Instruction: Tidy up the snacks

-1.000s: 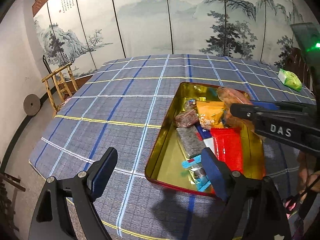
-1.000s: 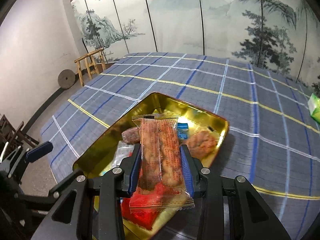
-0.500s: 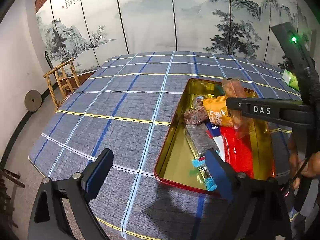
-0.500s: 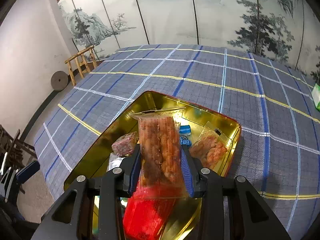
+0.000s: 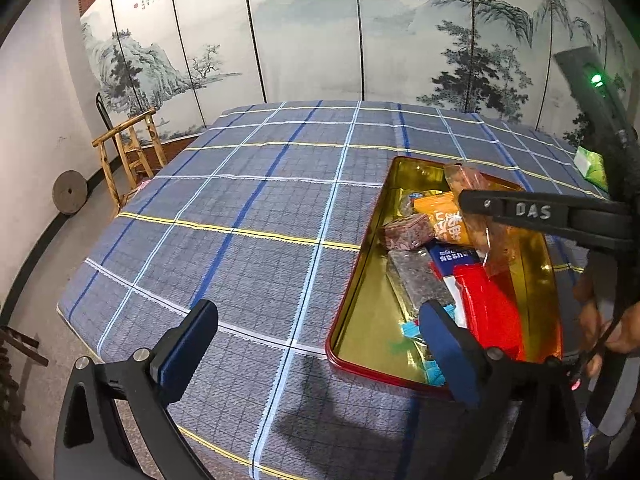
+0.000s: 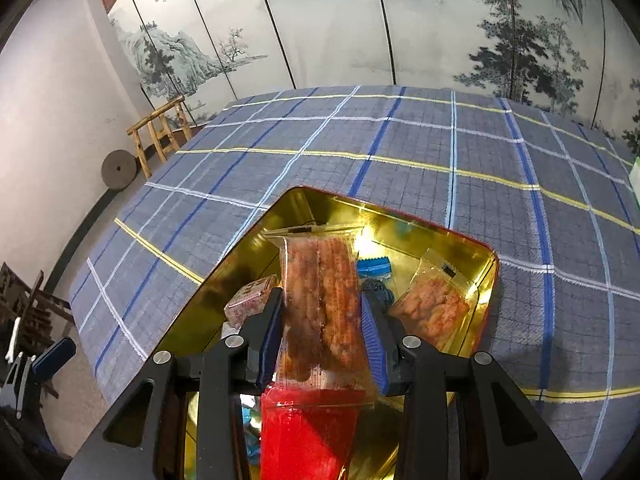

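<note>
Right gripper (image 6: 323,332) fingers clamped on a long clear packet of orange-brown snacks (image 6: 320,304), long axis running straight ahead along the fingers, far end over the gold tin tray with red rim (image 6: 440,236). Red packet (image 6: 308,436) lies under the fingers. Left gripper (image 5: 320,350) fingers spread wide, nothing between them, tray beside its right finger. Surface: blue-grey plaid cloth (image 5: 256,216); painted landscape screen (image 5: 360,40) behind.
</note>
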### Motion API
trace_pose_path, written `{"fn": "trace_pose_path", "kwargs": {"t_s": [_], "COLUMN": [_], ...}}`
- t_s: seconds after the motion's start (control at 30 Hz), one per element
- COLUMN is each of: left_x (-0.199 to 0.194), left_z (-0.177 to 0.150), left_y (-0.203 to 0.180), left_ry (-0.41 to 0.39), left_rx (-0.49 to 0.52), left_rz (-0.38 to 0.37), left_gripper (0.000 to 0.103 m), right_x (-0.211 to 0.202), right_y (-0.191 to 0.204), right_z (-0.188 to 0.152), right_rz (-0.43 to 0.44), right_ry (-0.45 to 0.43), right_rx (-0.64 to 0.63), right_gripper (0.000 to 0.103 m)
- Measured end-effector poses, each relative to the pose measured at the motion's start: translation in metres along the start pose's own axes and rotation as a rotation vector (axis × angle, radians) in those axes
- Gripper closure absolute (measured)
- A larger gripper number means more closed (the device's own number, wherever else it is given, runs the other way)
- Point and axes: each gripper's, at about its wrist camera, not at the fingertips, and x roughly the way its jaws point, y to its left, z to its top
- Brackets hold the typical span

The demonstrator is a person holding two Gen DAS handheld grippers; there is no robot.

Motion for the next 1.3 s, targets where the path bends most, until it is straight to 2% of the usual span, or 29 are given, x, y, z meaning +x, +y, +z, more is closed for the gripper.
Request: {"fn": "trace_pose_path", "kwargs": {"t_s": [0.2,0.33,0.43,0.63,0.87,1.03,1.3], "left_x": [0.003,0.001,-0.005,-0.025,-0.068,-0.105,-0.146], "left_z": [0.001,0.001,0.001,0.004,0.006,0.008,0.010], "left_y": [0.006,0.007,0.010,0.013,0.001,-0.005,-0.011], "left_ry": [0.009,0.011,-0.005,-0.060,-0.171,-0.265,-0.328], "left_rx": [-0.019,-0.028,-0.049,-0.087,-0.053,-0.041,-0.040], "left_rz": [0.005,0.017,0.021,-0.001,-0.014,-0.009,-0.018], "left_gripper": [0.004,0.004,0.004,0.004,0.003,0.001,0.000], "right_x": [-0.023,-0.049,-0.075,-0.118,-0.156,-0.184,-0.226], "right_y": [0.008,0.013,0.016,0.015,0.035,0.040,0.042], "right_z": [0.003,-0.002,-0.018,-0.054,-0.078,-0.090,-0.106], "right_rz": [0.023,0.046,0.019,-0.037,-0.099,-0.116,-0.133], "right_ry": [-0.079,-0.164,-0.250,-0.363,-0.450,-0.522,-0.621], "right_rx": [-0.033,-0.056,-0.083,-0.079,-0.161,-0.167,-0.148], "right_gripper": [0.058,0.056,0.055,0.042,0.037,0.033,0.025]}}
